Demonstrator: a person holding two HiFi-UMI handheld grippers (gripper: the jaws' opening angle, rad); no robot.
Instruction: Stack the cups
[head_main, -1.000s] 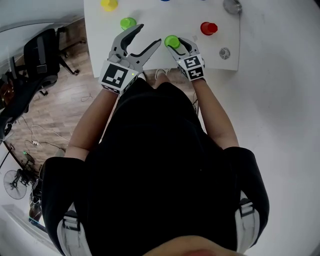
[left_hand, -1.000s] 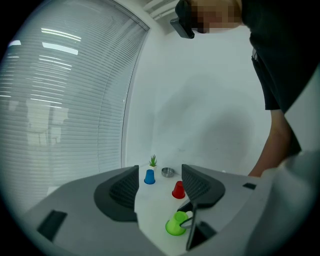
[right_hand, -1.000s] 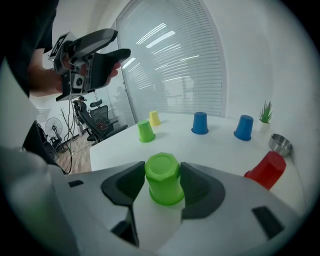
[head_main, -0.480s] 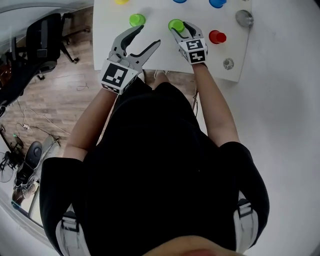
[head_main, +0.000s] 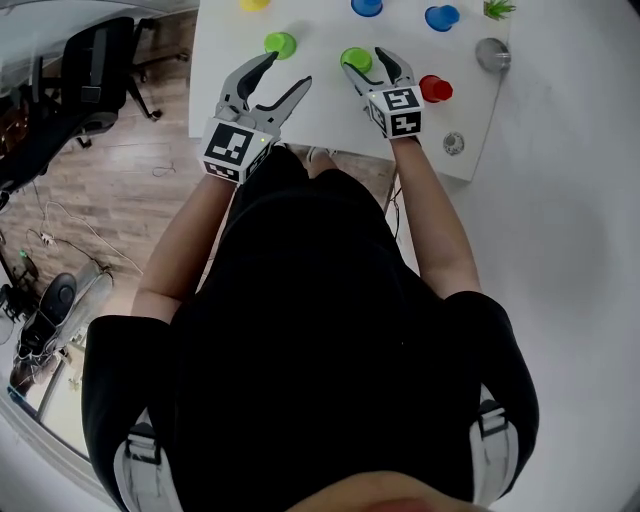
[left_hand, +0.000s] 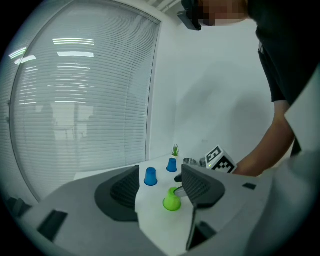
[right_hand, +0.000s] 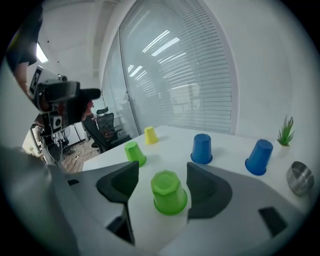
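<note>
- The left gripper (head_main: 287, 70) hovered above the near edge of the white table (head_main: 320, 115), its jaws spread wide with nothing between them.
- At its 3 o'clock, the right gripper (right_hand: 162, 180) had its jaws opening around an upside-down green cup (right_hand: 169, 192), the pads clear of it.
- A second green cup (right_hand: 134, 152) stood at 10 o'clock of that cup.
- A blue cup (right_hand: 201, 148) stood farther off, toward 1 o'clock.
</note>
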